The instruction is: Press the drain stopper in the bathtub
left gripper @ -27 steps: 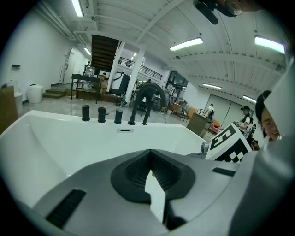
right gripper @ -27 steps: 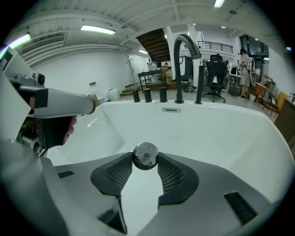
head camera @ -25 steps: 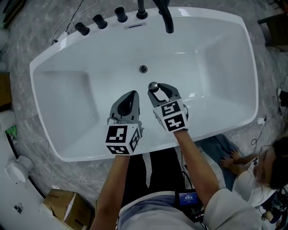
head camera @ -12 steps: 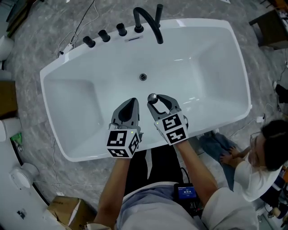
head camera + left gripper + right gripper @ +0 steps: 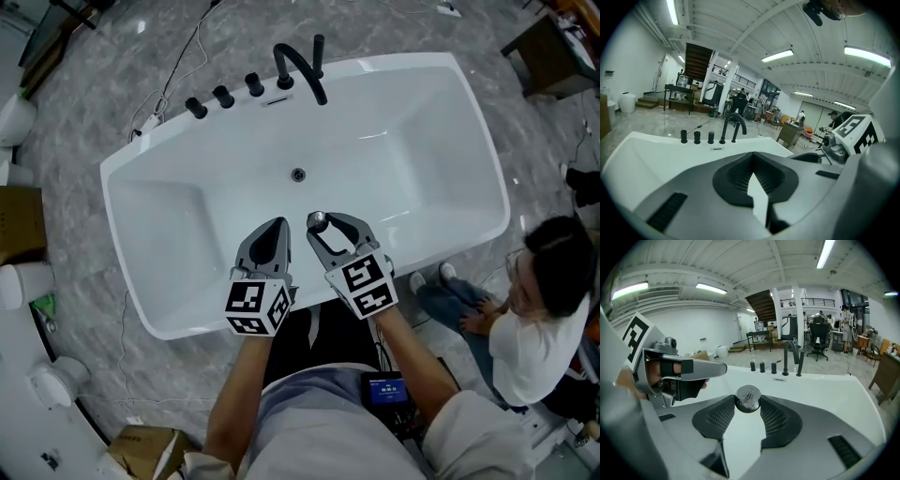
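Observation:
The white bathtub [image 5: 441, 141] lies below me in the head view, its open drain hole [image 5: 298, 174] in the middle of the floor. A round chrome drain stopper [image 5: 317, 221] is pinched between the tips of my right gripper [image 5: 320, 225], held above the tub's near side, short of the drain. In the right gripper view the stopper [image 5: 748, 399] sits clamped between the two dark pads. My left gripper [image 5: 277, 225] hovers beside it on the left, jaws shut with nothing in them, its tips meeting [image 5: 751, 158].
A black faucet [image 5: 302, 66] and three black knobs [image 5: 225, 97] stand on the tub's far rim. A person [image 5: 544, 309] sits on the floor at the right. A cardboard box [image 5: 150, 450] lies at the lower left, and cables run across the marble floor.
The view has pulled back and up, so the tub looks smaller and sits lower in frame. Both grippers keep their pose side by side; the stopper stays in the right jaws.

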A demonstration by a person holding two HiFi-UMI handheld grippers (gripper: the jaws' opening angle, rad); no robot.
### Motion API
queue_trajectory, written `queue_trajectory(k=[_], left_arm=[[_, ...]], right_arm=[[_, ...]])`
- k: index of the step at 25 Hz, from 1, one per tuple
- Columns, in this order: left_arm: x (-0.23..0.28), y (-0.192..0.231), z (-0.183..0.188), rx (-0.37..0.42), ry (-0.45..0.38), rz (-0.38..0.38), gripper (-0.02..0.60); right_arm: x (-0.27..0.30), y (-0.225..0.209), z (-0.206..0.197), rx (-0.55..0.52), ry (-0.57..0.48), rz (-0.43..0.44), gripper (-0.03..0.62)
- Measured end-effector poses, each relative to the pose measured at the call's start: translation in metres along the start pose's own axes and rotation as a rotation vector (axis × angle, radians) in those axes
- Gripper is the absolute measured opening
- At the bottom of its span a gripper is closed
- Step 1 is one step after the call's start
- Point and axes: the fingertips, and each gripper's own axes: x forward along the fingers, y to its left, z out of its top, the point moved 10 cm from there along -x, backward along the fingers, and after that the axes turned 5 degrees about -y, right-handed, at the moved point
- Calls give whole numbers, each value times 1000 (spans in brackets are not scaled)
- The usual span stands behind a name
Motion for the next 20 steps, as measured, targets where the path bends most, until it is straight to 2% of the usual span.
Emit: queue_trajectory(k=[7,20], left_arm=[[-32,-14,24,51,-34,-36,6],[-69,-23,76,56,-133,-95,6]], right_arm=[[-42,22,21,-19,-53,-19,186],[-89,53,75,-6,-176,-53,186]])
